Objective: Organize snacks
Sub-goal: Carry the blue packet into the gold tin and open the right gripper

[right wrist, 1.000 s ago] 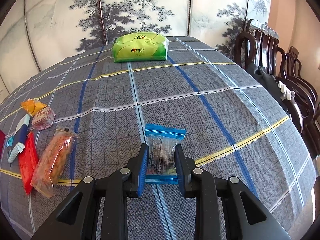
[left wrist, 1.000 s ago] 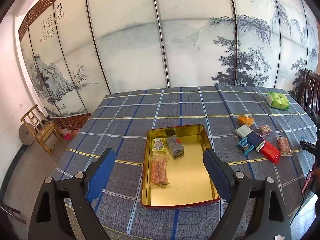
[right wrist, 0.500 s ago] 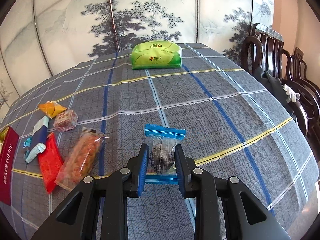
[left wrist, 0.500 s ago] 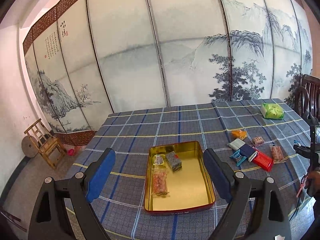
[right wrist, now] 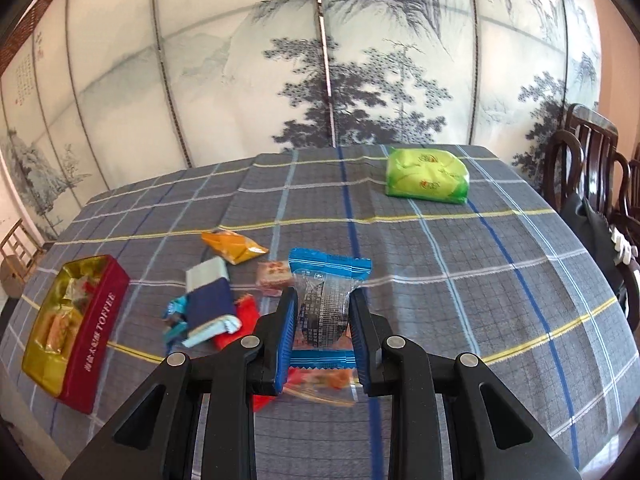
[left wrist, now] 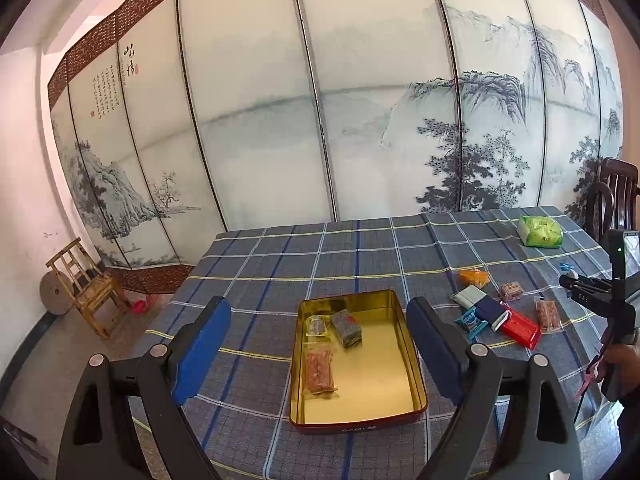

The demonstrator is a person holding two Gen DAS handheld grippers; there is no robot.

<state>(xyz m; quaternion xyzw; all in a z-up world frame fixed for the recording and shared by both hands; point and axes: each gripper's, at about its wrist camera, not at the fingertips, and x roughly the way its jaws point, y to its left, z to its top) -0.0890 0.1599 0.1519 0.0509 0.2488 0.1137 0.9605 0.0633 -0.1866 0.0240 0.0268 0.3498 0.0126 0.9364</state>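
The right hand-held gripper (right wrist: 324,320) is clamped on a blue-ended snack packet (right wrist: 325,300), held above the tabletop (right wrist: 480,264) and its loose snacks. The left hand-held gripper (left wrist: 318,350) hangs with jaws apart over the gold tin (left wrist: 400,368), which sits near the tabletop's front edge.

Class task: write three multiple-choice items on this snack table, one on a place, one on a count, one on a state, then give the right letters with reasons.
1. Where does the green bag lie?
A in the tin
B at the table's far end
C on a chair

2. How many snacks are in the tin?
A three
B none
C six

3. The right tool is
A open and empty
B shut on a blue-edged packet
C out of view

Key: 1 B, it lies alone near the screen. 2 A, three wrapped pieces show. 3 B, the pads press its sides.
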